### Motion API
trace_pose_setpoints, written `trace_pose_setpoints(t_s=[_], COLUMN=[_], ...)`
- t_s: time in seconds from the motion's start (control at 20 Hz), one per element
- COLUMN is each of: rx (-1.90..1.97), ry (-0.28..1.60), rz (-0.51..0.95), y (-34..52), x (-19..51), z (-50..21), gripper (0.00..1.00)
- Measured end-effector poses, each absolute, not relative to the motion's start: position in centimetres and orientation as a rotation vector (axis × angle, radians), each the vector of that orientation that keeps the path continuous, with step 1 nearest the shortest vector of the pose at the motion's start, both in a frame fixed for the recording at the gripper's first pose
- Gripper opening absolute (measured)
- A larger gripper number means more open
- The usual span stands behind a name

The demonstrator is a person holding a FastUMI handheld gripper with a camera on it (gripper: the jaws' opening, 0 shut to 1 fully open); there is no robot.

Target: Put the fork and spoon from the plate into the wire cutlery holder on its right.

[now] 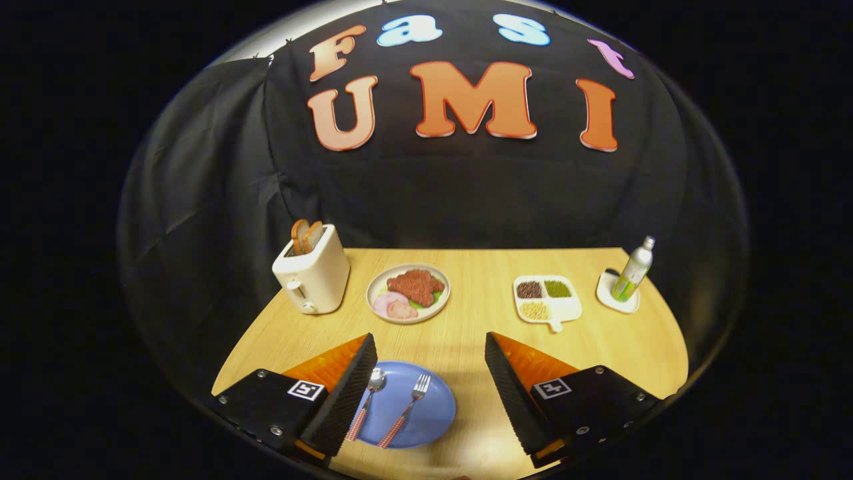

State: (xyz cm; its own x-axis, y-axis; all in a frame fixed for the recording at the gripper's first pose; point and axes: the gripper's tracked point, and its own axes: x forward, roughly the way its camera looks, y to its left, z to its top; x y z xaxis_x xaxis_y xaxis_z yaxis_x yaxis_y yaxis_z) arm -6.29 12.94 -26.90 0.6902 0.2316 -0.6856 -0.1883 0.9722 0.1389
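A blue plate (430,413) lies on the wooden table between my fingers, nearer the left one. On it rest a spoon (368,395) and a fork (408,408), side by side, both with red-and-white checked handles pointing back toward me. The spoon lies right beside the left finger, partly hidden by it. My gripper (430,353) hovers above the plate, open wide, with nothing between its fingers.
Beyond the fingers stand a white toaster (313,277) with bread slices, a plate of meat and ham (408,293), a divided dish of beans (548,300) and a spray bottle (633,270) on a white coaster. The table's far edge meets the black cloth wall.
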Motion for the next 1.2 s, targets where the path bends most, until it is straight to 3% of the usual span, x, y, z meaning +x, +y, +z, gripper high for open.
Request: trace_pose_setpoints(t_s=[0.4,0.5,0.9,1.2], rx=[0.02,0.041,0.025,0.029], ry=[1.102,1.153,1.255,1.34], rz=[0.265,0.254,0.184,0.133], y=[16.5,17.1,17.4,17.1], x=[-12.6,-13.7,-15.6,-16.3], z=[-37.9,-39.6,-43.0,-44.5], gripper=[0.96,0.91,0.71,0.41])
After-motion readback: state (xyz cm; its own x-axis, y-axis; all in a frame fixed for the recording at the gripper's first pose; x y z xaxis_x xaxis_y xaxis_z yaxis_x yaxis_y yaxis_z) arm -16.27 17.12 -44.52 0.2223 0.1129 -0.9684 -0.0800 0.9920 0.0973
